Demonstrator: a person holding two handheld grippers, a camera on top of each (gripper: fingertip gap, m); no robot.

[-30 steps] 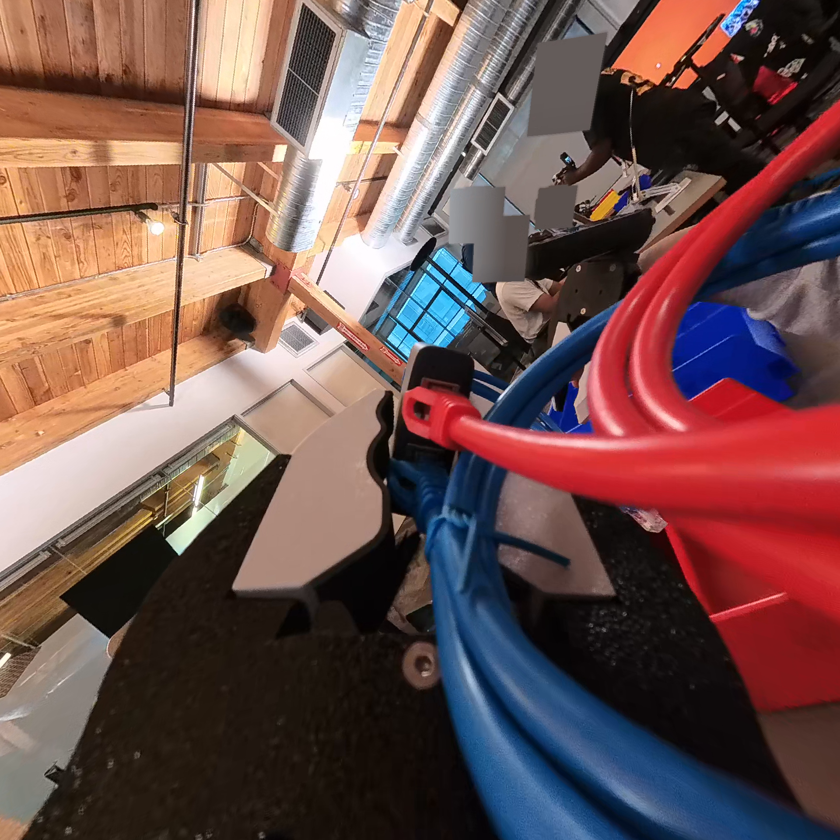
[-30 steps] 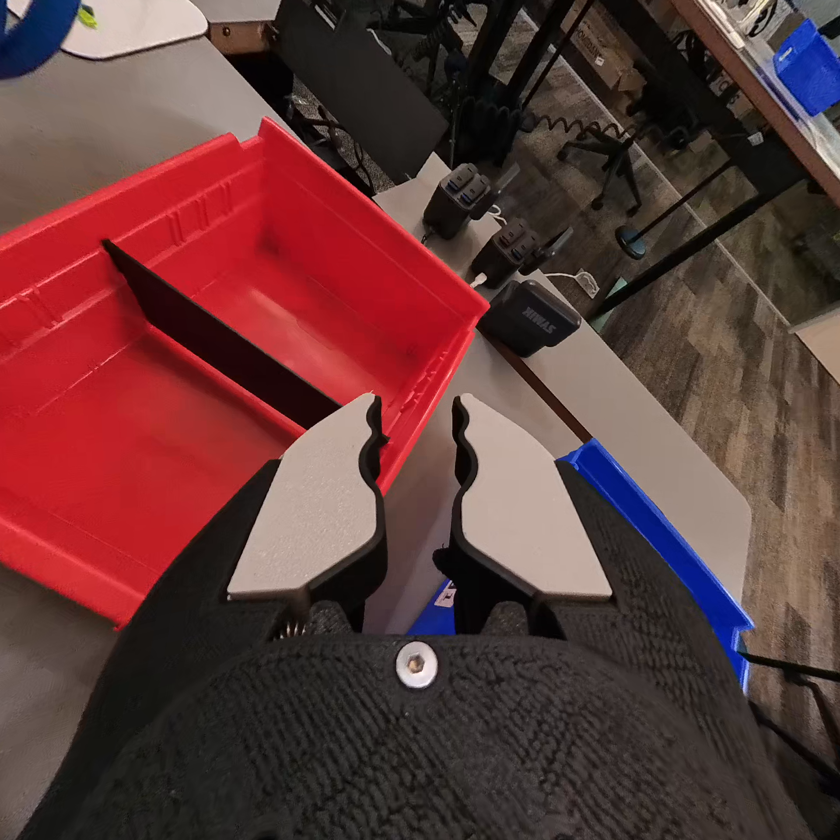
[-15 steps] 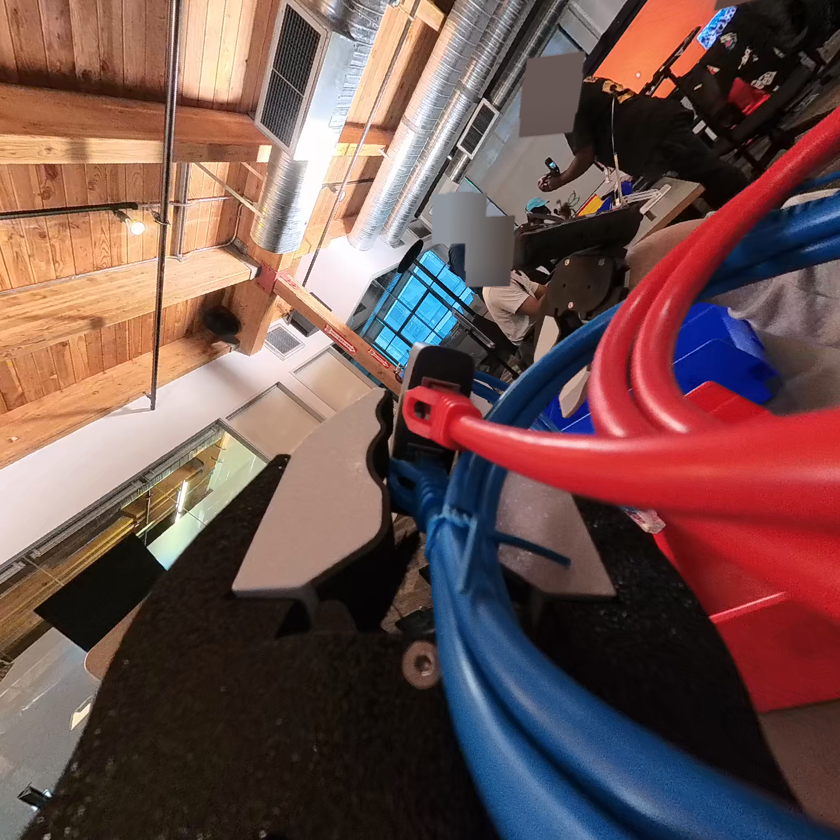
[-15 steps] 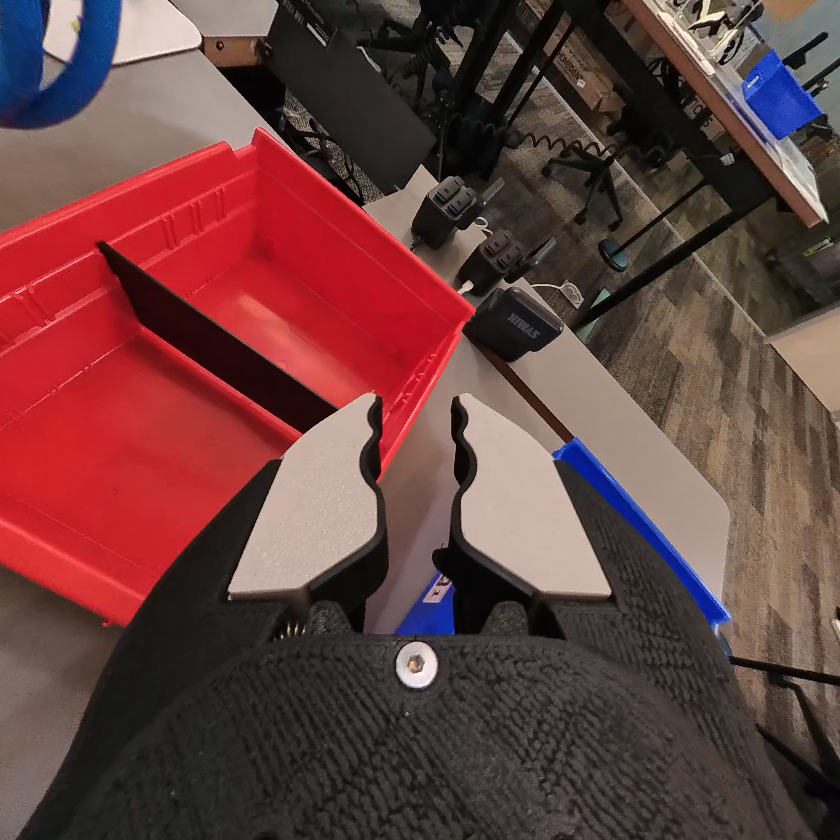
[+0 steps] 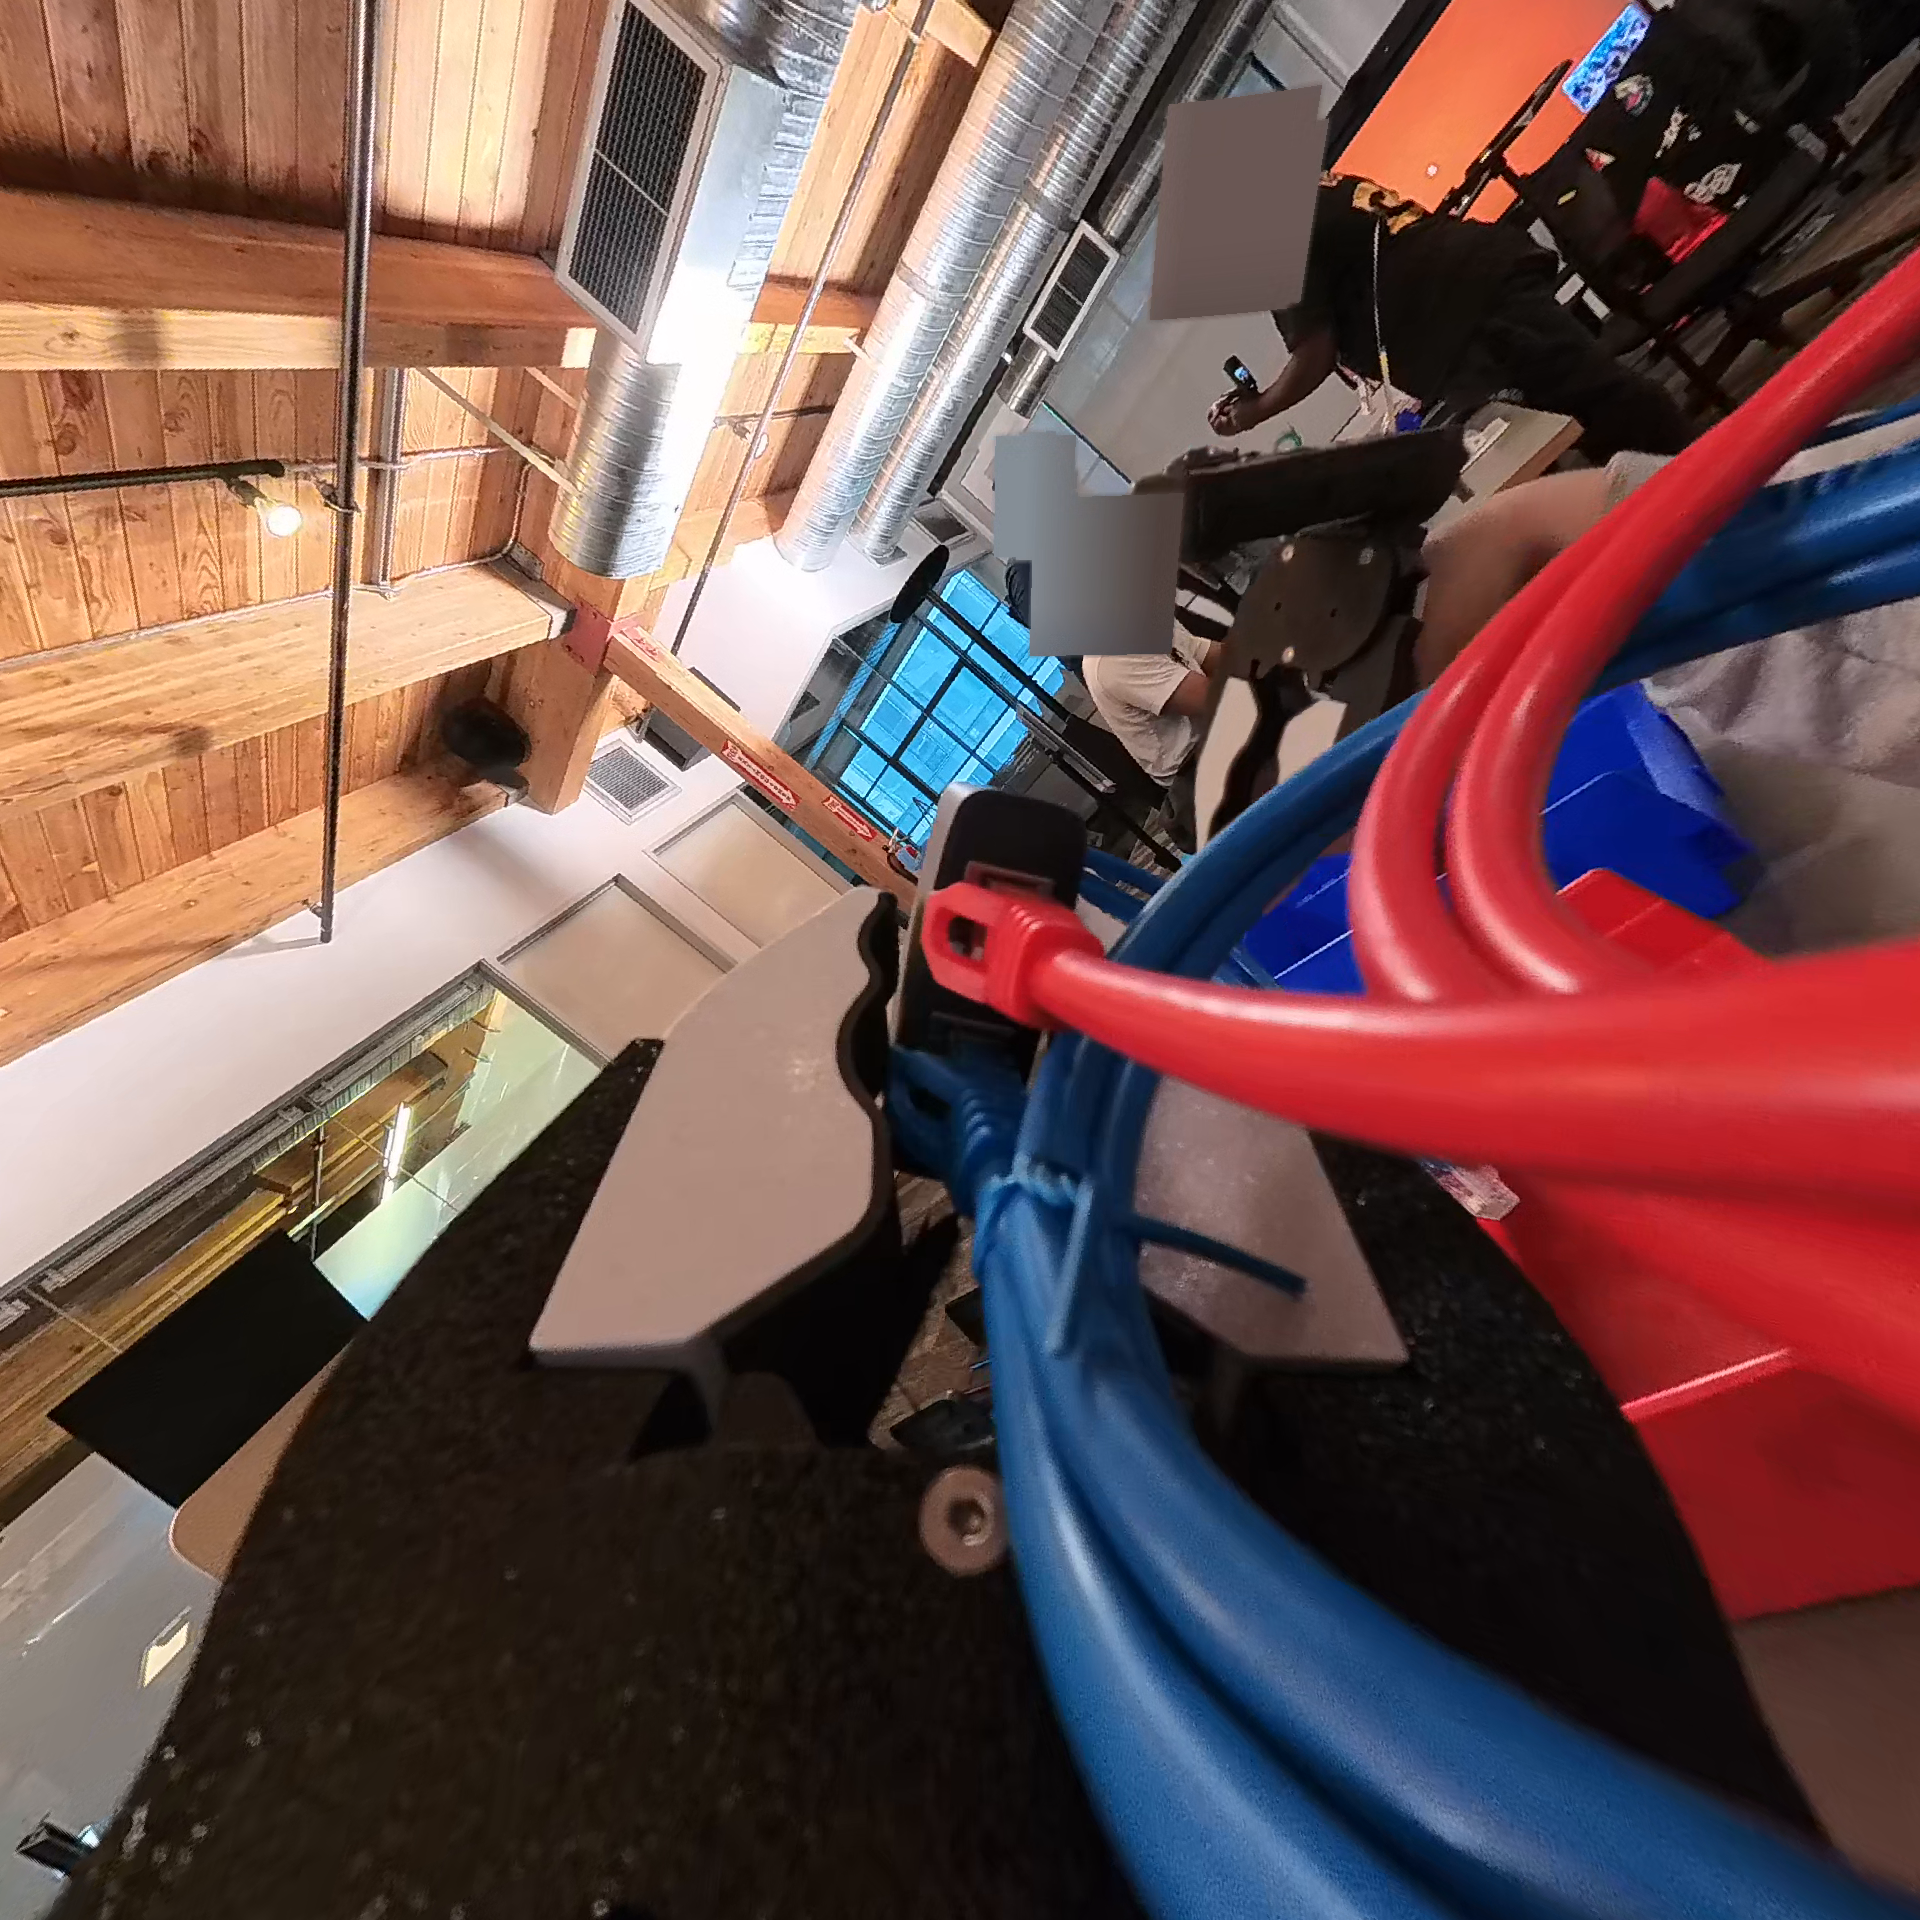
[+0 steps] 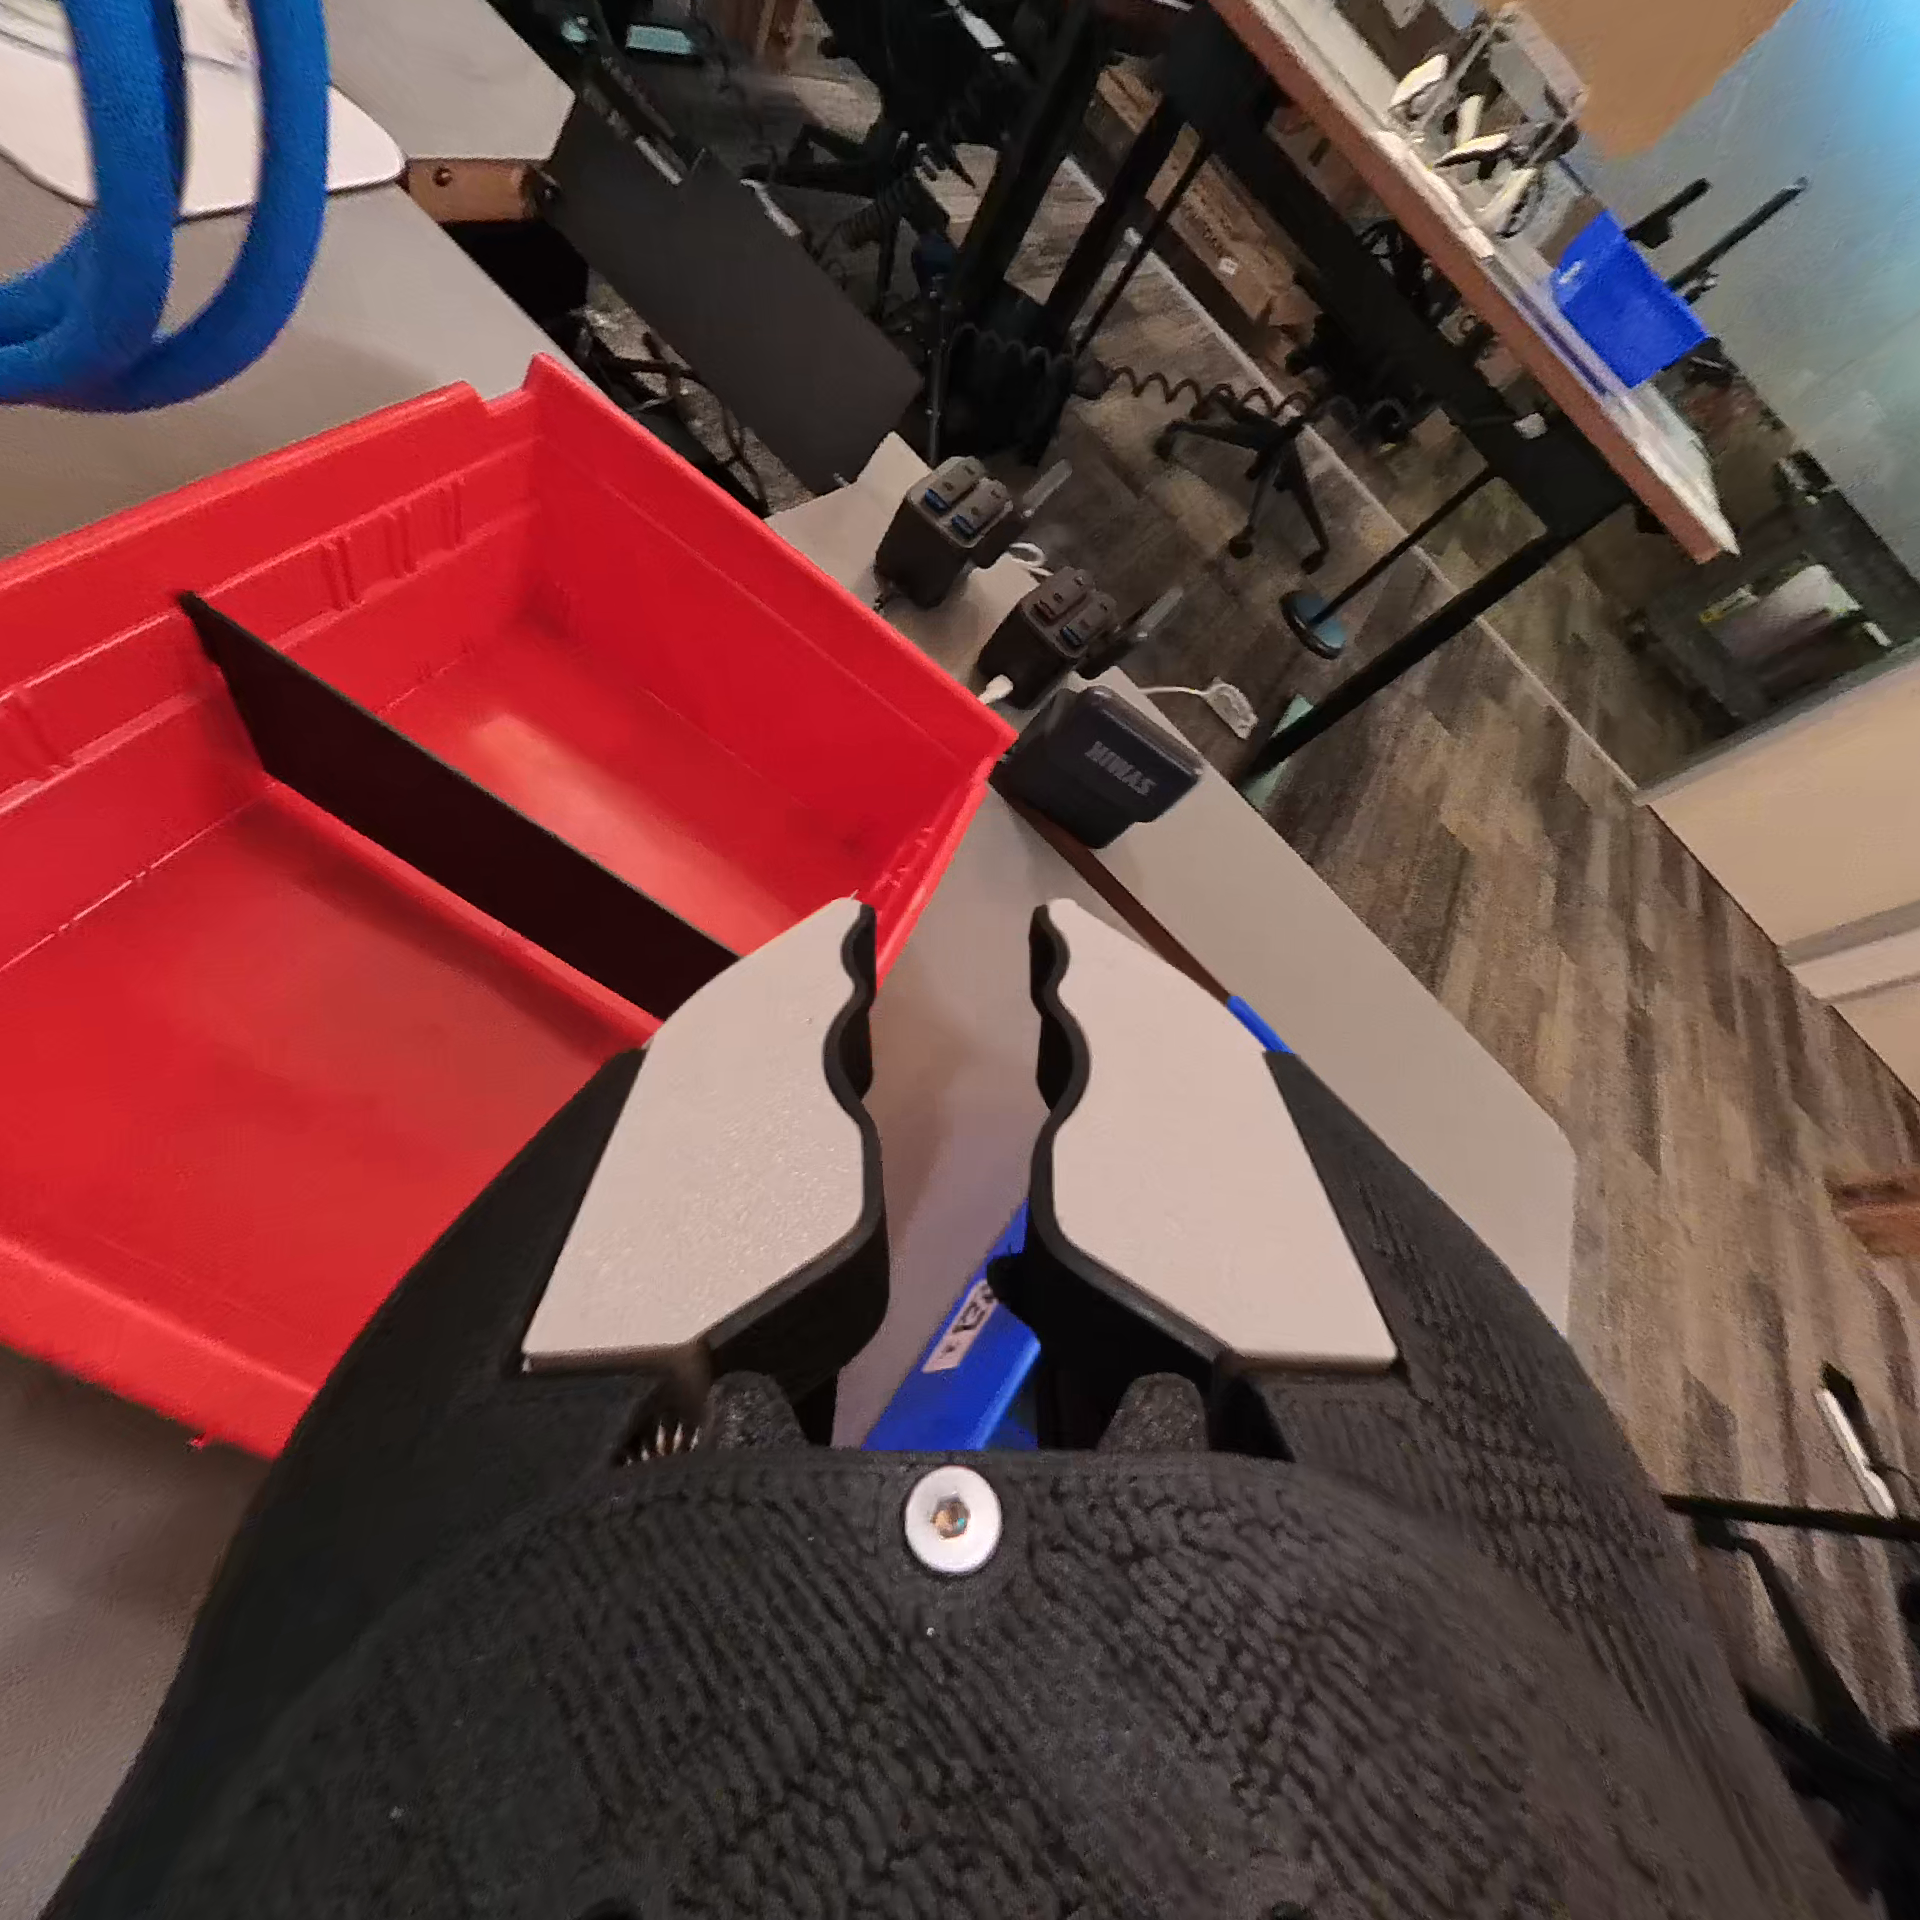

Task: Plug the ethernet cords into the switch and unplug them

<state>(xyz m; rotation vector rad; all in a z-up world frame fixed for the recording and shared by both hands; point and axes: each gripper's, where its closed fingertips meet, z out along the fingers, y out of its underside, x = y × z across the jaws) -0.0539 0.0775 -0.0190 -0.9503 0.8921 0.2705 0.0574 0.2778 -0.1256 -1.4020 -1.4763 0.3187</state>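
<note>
Left gripper [image 5: 961,1049]: jaws closed down on a black adapter block [image 5: 987,904] with cables plugged into it. Narrow gap, filled by the block and the blue connector boots. The far finger is mostly hidden behind cable.

A red cable [image 5: 1455,1049] plugs into the block at the tip, and its coil loops off to the right. A blue cable [image 5: 1143,1507] bundle, cinched with a blue zip tie [image 5: 1070,1236], drapes over the gripper body. Judging by the hang, the block is the one rigid part, so pinching it carries both coils together.

This camera is tilted up steeply: wooden ceiling [image 5: 208,675], silver ducts [image 5: 935,312], people at a far desk. The load is therefore lifted clear of the table, with a red bin [image 5: 1714,1455] edge low on the right.

Right gripper [image 6: 951,920]: jaws part-open, nothing between them, hovering over bare grey table [image 6: 1299,935] just beside the red bin [image 6: 914,873] corner.

Only the right wrist view shows:
- Both bin compartments are vacant, split by a black divider [image 6: 447,821].
- Black chargers [image 6: 1049,623] sit past the bin.
- A blue bin [image 6: 966,1371] lies under the gripper.
- Blue cable [image 6: 135,208] loops dangle at top left, above the table, outside the bin.

Only the left wrist view shows the grip itself.
</note>
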